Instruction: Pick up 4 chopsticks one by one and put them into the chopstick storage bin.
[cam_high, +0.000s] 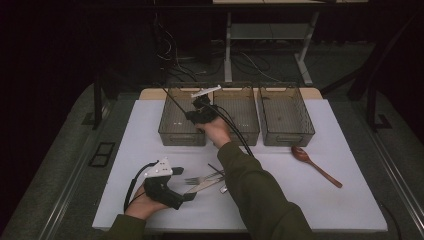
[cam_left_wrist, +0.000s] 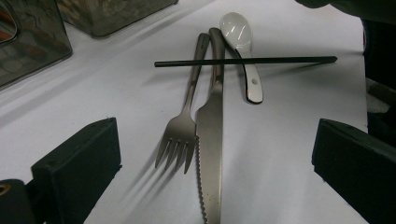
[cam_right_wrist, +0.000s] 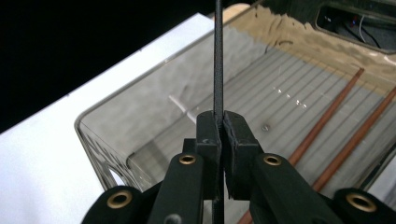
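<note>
My right gripper (cam_high: 196, 113) hangs over the left bin (cam_high: 172, 127) at the back of the white mat. It is shut on a thin black chopstick (cam_high: 175, 102). In the right gripper view the jaws (cam_right_wrist: 221, 126) pinch that chopstick (cam_right_wrist: 218, 56) upright over the bin's ribbed floor (cam_right_wrist: 261, 79), where two brown wooden chopsticks (cam_right_wrist: 327, 114) lie. My left gripper (cam_high: 184, 183) rests near the front left with its jaws wide open (cam_left_wrist: 215, 140) and nothing between the pads. Ahead of it lie a fork (cam_left_wrist: 180, 135), a serrated knife (cam_left_wrist: 210, 177), a white spoon (cam_left_wrist: 236, 28) and a second black chopstick (cam_left_wrist: 243, 60) laid across their handles.
A middle bin (cam_high: 245, 115) and a right bin (cam_high: 285, 117) stand beside the left one. A wooden spoon (cam_high: 312, 162) lies on the mat's right side. The fork (cam_high: 200, 178) and knife (cam_high: 207, 185) sit beside the person's right forearm.
</note>
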